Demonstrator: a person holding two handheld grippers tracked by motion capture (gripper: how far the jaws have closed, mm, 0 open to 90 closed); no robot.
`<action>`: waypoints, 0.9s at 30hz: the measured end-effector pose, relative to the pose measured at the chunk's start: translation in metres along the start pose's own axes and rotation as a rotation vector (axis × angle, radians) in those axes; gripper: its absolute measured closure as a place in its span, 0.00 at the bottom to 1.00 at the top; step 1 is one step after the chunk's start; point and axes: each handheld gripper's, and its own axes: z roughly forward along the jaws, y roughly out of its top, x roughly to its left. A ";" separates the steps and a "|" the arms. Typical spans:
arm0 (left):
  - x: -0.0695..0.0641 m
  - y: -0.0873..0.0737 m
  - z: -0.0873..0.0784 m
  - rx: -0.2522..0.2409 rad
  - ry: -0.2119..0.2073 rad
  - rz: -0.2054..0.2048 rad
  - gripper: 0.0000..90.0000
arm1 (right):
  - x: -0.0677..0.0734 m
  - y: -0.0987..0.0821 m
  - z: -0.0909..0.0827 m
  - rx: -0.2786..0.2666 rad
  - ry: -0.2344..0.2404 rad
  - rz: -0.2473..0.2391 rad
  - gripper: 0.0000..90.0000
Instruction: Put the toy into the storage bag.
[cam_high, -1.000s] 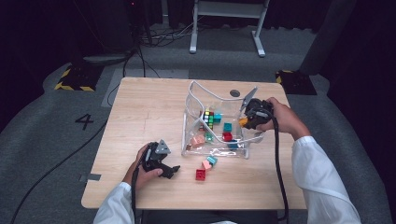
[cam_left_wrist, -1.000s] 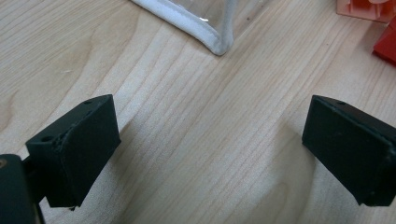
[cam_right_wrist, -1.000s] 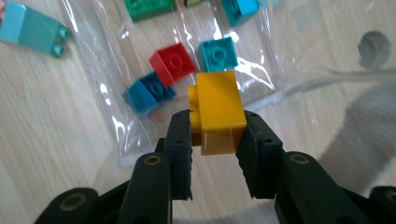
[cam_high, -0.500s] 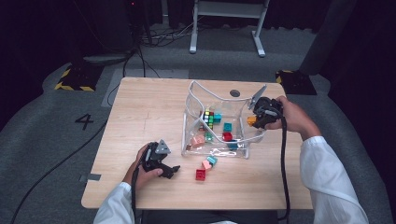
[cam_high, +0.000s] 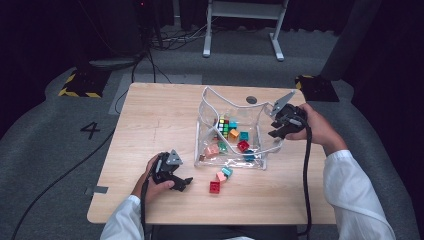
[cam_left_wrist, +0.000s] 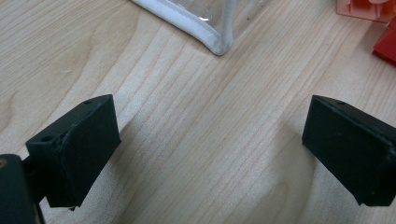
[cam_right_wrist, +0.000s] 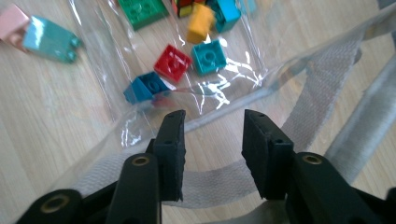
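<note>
Since a second ago: right tool (cam_high: 280, 131) drawn back from inside the clear plastic bag (cam_high: 210, 107) to its right rim, jaws just opened partway, grey webbing strap (cam_right_wrist: 219, 184) between them but not pinched. Left tool (cam_high: 176, 181) unmoved, resting on the desk (cam_high: 150, 120), jaws wide apart over bare wood. Bag standing mouth-up at desk centre, long axis running near to far. Inside: puzzle cube (cam_high: 223, 126), toy bricks. Three loose bricks (cam_high: 220, 179) just outside its near edge. Open room left of the bag.

red brick (cam_left_wrist: 386, 44) | cut off by edge | pink brick (cam_left_wrist: 362, 7) | likewise
</note>
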 end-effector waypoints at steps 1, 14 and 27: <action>0.000 0.000 0.000 -0.001 0.000 -0.002 0.04 | 0.000 -0.002 -0.002 -0.020 -0.001 0.005 0.63; 0.000 0.000 0.000 -0.003 -0.002 -0.001 0.04 | 0.028 -0.047 -0.050 -0.355 -0.062 0.090 0.39; 0.000 0.000 0.000 0.000 0.000 -0.002 0.04 | 0.073 -0.109 -0.065 -0.537 -0.117 0.182 0.38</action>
